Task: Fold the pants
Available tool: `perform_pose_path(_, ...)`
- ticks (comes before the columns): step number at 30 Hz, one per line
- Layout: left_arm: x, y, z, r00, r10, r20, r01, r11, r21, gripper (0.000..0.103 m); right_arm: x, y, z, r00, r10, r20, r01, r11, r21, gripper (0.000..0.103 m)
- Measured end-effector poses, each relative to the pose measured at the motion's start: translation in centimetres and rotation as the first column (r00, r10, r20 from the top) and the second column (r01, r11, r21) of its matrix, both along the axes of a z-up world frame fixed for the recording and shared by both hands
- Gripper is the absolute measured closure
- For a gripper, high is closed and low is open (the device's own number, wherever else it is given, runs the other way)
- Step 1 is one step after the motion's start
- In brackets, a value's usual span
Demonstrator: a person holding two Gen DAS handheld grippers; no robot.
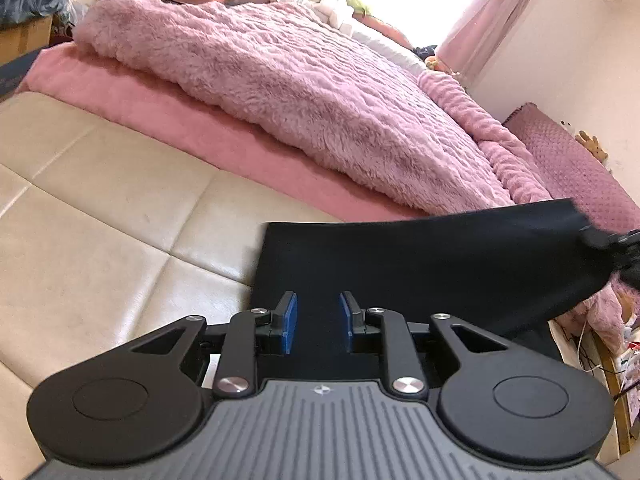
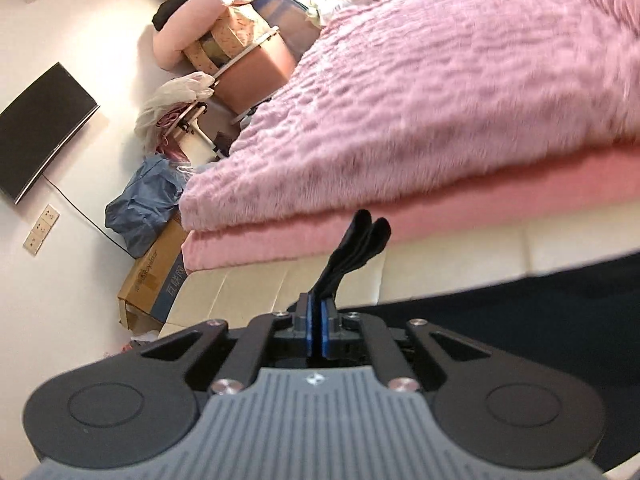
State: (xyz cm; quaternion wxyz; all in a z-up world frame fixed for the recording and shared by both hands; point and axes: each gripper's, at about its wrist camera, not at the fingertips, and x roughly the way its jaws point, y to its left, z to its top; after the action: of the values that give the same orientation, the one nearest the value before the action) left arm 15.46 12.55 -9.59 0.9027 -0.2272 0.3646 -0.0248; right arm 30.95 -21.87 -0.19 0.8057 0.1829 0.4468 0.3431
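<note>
Black pants (image 1: 440, 264) lie on the cream padded bed-end surface (image 1: 100, 208). In the left wrist view my left gripper (image 1: 318, 312) is open and empty, its blue pads (image 1: 291, 316) hovering over the pants' near left part. The pants' right end is lifted by my right gripper, seen at the far right edge (image 1: 616, 246). In the right wrist view my right gripper (image 2: 319, 320) is shut on a bunched fold of the pants (image 2: 356, 248) that sticks up between its pads; more of the pants (image 2: 540, 312) spreads to the right.
A fluffy pink blanket (image 1: 300, 92) over a pink sheet (image 1: 168, 116) covers the bed beyond the pants. A cardboard box (image 2: 160, 280), a blue bag (image 2: 144, 208), a wall TV (image 2: 40, 128) and piled storage (image 2: 240, 56) stand to the left.
</note>
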Motion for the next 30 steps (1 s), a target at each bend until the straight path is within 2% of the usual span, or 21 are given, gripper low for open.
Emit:
perform_pose_path(6,0.7,-0.9,0.0,1.0,-0.023,-0.004,0.023,1.0,0.016,0.078,2.2,-6.8,4.9,0.997,-0.062,0.043,0.064,0.997,-0.049,0.103)
perform_pose_path(11,1.9,-3.2,-0.5,0.995,-0.092,-0.027,0.093,0.995,0.048,0.078,3.5,-13.8,5.2,0.987,-0.15,0.054,0.155,0.983,-0.104,0.103)
perform_pose_path(15,3.3,-6.1,-1.4,0.985,-0.16,-0.062,0.164,0.983,0.083,0.078,4.8,-19.2,1.9,0.975,-0.223,0.024,0.224,0.963,-0.15,0.103)
perform_pose_path(20,4.8,-9.0,-2.7,0.97,-0.216,-0.114,0.229,0.967,0.114,0.078,6.7,-25.7,-4.2,0.934,-0.356,-0.039,0.342,0.919,-0.196,0.103)
perform_pose_path(22,5.5,-10.0,-3.3,0.963,-0.235,-0.133,0.251,0.96,0.124,0.078,7.4,-27.3,-6.7,0.923,-0.379,-0.061,0.359,0.909,-0.212,0.103)
perform_pose_path(27,6.5,-10.9,-4.3,0.958,-0.235,-0.166,0.259,0.955,0.144,0.078,8.0,-28.8,-11.2,0.909,-0.408,-0.089,0.377,0.893,-0.245,0.103)
perform_pose_path(30,6.8,-10.6,-4.3,0.96,-0.223,-0.168,0.25,0.955,0.162,0.078,8.1,-28.7,-11.2,0.92,-0.382,-0.084,0.356,0.907,-0.224,0.103)
